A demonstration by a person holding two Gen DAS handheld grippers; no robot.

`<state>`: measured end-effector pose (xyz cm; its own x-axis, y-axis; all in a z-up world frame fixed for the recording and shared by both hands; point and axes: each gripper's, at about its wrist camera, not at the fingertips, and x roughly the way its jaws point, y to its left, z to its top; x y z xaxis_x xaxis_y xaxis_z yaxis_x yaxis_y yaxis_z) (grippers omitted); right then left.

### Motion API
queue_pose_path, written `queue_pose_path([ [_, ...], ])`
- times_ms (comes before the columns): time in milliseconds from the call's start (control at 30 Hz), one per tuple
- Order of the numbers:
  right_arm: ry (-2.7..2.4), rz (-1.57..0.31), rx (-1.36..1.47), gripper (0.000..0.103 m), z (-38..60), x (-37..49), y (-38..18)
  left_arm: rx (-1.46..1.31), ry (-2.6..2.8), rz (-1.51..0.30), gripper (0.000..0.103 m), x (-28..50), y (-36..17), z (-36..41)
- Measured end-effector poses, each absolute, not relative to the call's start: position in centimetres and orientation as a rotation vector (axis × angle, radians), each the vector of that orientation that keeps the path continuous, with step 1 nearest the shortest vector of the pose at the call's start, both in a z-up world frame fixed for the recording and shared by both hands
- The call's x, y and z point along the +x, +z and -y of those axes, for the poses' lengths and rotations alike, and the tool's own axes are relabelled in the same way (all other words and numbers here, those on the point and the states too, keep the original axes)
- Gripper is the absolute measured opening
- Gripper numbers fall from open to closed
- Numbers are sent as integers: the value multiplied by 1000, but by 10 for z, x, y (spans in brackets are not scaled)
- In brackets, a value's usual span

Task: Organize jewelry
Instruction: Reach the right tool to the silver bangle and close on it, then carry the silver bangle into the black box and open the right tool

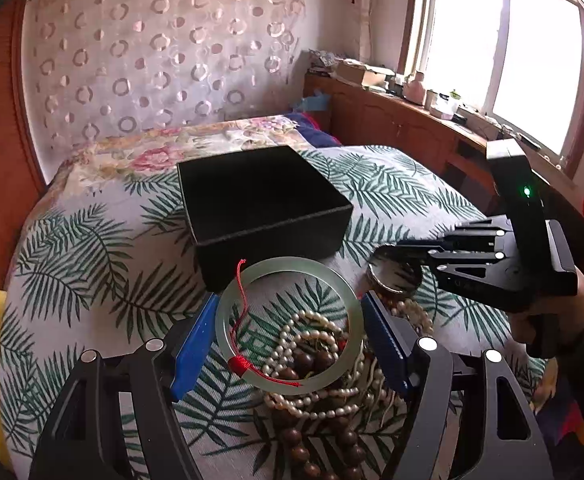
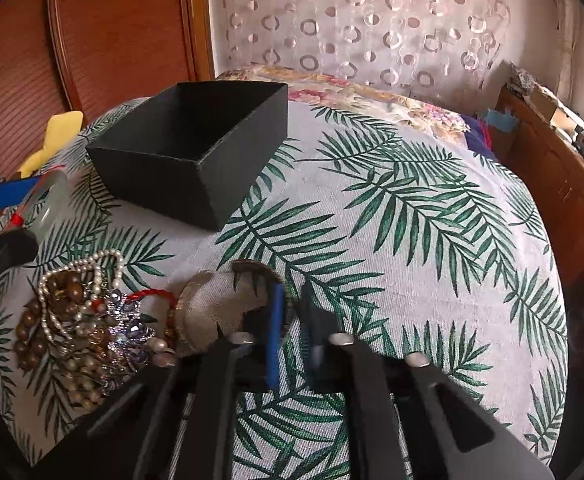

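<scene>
A pale green jade bangle (image 1: 289, 324) with a red cord is clamped across its width between the blue pads of my left gripper (image 1: 289, 316), held above a heap of pearl and wooden bead strands (image 1: 324, 364). The open black box (image 1: 263, 208) sits just beyond it on the leaf-print bedspread. My right gripper (image 2: 292, 320) is shut on the rim of a metal bangle (image 2: 227, 300), which also shows in the left wrist view (image 1: 394, 276). The box (image 2: 195, 148) is open and empty. The jewelry heap (image 2: 83, 320) lies to the left, with the jade bangle (image 2: 49, 204) at the far left.
The leaf-print bedspread (image 2: 392, 240) covers the bed. A floral pillow (image 1: 195, 148) lies behind the box. A wooden cabinet (image 1: 404, 120) with clutter runs under the window on the right. A yellow cloth (image 2: 57, 136) lies at the left, by the wooden headboard (image 2: 123, 32).
</scene>
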<state>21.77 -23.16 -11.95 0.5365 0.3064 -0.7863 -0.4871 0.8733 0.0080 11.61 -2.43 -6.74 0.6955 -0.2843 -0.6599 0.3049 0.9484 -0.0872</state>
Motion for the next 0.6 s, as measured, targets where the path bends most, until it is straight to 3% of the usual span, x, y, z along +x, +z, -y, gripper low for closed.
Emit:
queue_pose_path([
  [600,476,-687,-203,5,237,222,-48,39,-285,-693,69,174,-47,21],
])
